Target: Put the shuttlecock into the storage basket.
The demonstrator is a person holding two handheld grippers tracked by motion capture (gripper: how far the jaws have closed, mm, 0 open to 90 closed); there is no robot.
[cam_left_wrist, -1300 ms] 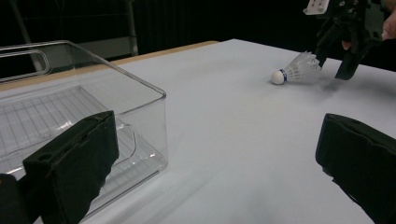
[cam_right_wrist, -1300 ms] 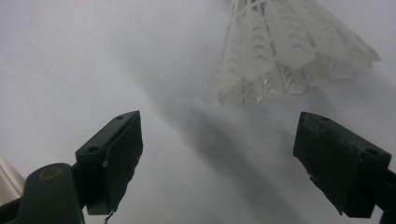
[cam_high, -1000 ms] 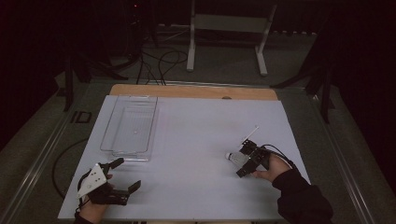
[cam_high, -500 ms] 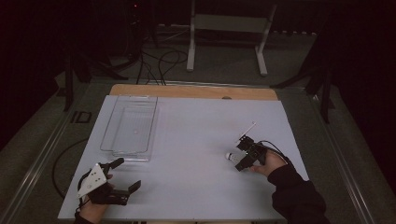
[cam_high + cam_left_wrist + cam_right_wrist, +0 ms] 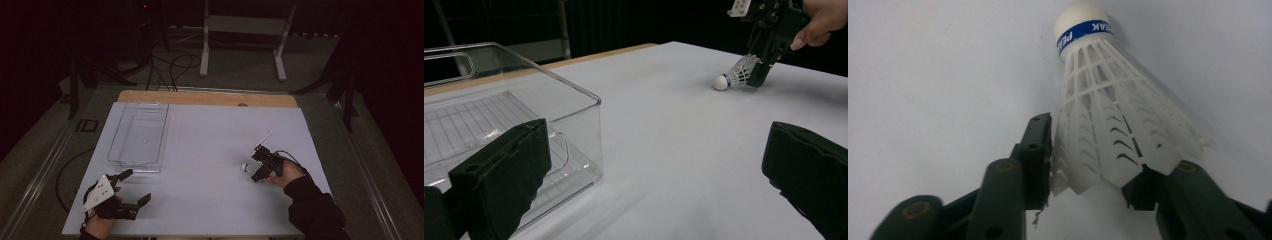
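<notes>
Tilting down, right tongs (image 5: 1093, 175) have just closed, grasping shuttlecock (image 5: 1108, 125); left tongs (image 5: 654, 170) released.

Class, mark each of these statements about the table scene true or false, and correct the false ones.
1. The shuttlecock lies on its side on the white table. True.
2. The right claw has its jaws at the shuttlecock's skirt. True.
3. The clear bin holds the shuttlecock. False: the bin is empty.
4. The left claw grips the bin's rim. False: its jaws stand open, apart from the bin.
5. The shuttlecock's cork has a blue band. True.
</notes>
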